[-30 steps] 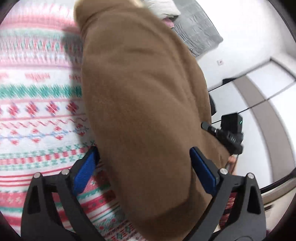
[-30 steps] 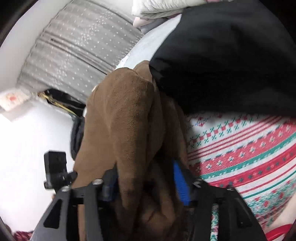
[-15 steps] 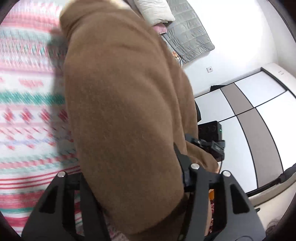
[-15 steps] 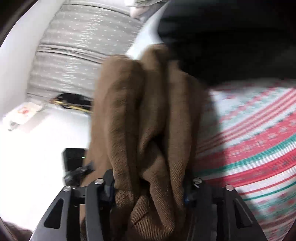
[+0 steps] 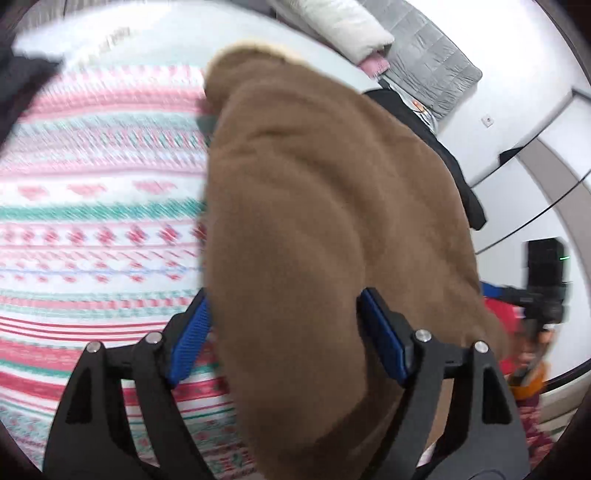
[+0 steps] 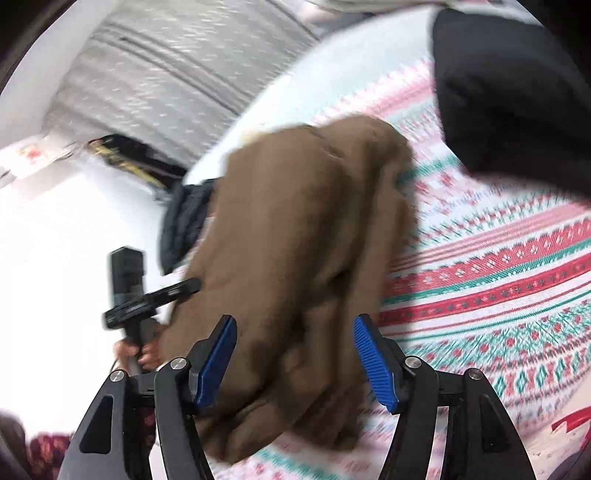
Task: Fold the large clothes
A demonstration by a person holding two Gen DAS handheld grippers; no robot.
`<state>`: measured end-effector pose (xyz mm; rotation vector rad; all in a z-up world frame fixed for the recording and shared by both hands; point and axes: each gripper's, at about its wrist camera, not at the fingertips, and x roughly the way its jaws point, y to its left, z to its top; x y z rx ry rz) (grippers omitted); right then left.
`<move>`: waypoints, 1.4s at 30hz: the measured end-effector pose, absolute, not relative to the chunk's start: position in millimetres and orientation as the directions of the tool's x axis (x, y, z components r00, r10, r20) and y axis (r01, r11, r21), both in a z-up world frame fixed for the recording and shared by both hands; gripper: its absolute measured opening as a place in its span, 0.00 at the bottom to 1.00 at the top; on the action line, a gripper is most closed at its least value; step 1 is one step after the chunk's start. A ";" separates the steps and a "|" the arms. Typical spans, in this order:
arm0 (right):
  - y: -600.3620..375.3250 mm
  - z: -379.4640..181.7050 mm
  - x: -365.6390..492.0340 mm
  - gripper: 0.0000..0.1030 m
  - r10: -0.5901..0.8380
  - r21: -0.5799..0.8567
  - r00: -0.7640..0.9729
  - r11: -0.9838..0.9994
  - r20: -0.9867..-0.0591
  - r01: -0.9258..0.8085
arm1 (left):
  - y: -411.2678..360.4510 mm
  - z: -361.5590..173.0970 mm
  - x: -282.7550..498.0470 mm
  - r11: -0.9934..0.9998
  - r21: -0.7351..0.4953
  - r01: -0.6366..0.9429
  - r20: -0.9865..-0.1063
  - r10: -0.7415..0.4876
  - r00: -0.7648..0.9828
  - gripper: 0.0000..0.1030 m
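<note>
Both tongs spread, blue pads clear of cloth w/ visible gaps, nothing gripped. Left tongs (image 5: 286,332) straddle the brown coat (image 5: 332,221); right tongs (image 6: 299,354) straddle the same coat (image 6: 295,240) from the other end. Coat lies bunched on the bed, on a red/green/white patterned blanket (image 5: 92,221), (image 6: 498,295). Cream lining shows at coat's far edge in left view. Black garment (image 6: 509,92) far right in right view, on the blanket, near the coat; contact can't tell. Grey quilt (image 5: 436,59) and white pillow (image 5: 340,26) far right in left view. Each view catches the other handheld unit at coat's side: (image 5: 546,280), (image 6: 136,295), hand (image 6: 136,350) on its grip. Frames motion-blurred.
</note>
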<state>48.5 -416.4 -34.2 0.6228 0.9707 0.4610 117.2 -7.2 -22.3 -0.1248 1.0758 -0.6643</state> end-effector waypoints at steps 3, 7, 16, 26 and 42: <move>-394.7 -20.4 31.2 0.65 0.716 0.719 0.432 0.667 -0.548 -0.193 | -1.6 0.1 95.2 0.817 -0.279 0.505 -0.734 -0.520 0.437 0.78; -346.3 -43.3 49.3 0.61 0.720 0.719 0.314 0.680 -0.619 -0.143 | 6.6 14.9 87.4 0.779 -0.273 0.564 -0.671 -0.574 0.469 0.78; -359.0 33.0 33.1 0.13 0.604 0.559 0.551 0.783 -0.576 -0.273 | -54.6 8.9 56.9 0.683 -0.255 0.684 -0.639 -0.650 0.411 0.74; -381.0 -6.8 39.7 0.43 0.381 0.422 0.568 0.904 -0.730 -0.064 | -87.5 -18.5 31.9 0.679 -0.038 0.733 -0.696 -0.544 0.469 0.78; -357.3 -60.2 216.9 0.66 0.054 0.103 0.575 0.993 -0.816 0.053 | -88.0 -22.0 22.1 0.638 0.007 0.770 -0.689 -0.555 0.466 0.78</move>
